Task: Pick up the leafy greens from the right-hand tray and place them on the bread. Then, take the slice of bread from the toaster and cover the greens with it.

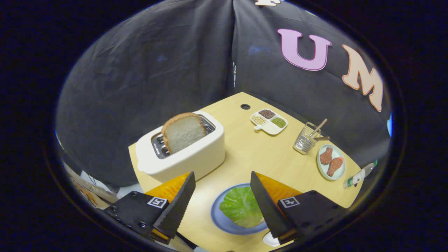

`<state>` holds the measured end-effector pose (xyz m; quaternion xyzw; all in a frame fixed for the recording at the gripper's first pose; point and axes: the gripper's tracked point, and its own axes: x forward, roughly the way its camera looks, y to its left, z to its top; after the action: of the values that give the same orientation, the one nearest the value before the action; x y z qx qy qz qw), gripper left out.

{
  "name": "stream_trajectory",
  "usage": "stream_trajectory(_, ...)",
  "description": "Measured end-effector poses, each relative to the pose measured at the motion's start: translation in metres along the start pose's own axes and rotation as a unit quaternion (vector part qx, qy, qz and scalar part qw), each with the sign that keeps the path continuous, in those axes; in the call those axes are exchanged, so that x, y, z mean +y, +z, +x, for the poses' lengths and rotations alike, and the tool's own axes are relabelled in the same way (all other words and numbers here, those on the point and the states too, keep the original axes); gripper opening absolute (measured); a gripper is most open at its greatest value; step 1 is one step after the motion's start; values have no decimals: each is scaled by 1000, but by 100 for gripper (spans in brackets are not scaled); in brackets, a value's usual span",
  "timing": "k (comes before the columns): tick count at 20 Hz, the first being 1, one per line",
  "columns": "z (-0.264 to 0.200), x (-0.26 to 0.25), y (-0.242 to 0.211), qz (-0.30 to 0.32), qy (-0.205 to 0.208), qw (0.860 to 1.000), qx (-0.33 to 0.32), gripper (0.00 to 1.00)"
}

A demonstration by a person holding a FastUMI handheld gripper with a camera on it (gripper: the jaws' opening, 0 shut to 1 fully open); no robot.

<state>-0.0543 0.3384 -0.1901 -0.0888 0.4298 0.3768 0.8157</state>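
A green leaf (241, 206) lies on a blue plate (218, 220), covering the bread beneath it so only a thin crust edge shows. My gripper (222, 182) hangs open above the table, its two fingers spread wide, the plate between and below them toward the right finger. Beyond the left finger stands a cream toaster (185, 154) with a bread slice (183, 132) sticking upright out of its slot. Nothing is between the fingers.
A divided white dish of grains (268, 121) sits at the far side of the wooden table (252, 157). To the right stand a glass with a stick (307, 138), a pale plate of two meat pieces (330, 161) and a small bottle (358, 175). A white dish rim (270, 239) peeks below the right finger.
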Motion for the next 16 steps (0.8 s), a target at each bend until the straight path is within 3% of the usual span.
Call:
stream_trajectory(9, 8, 53, 68, 44, 25, 998, -24, 100)
stream_trajectory(16, 39, 72, 91, 97, 31, 995, -23, 97)
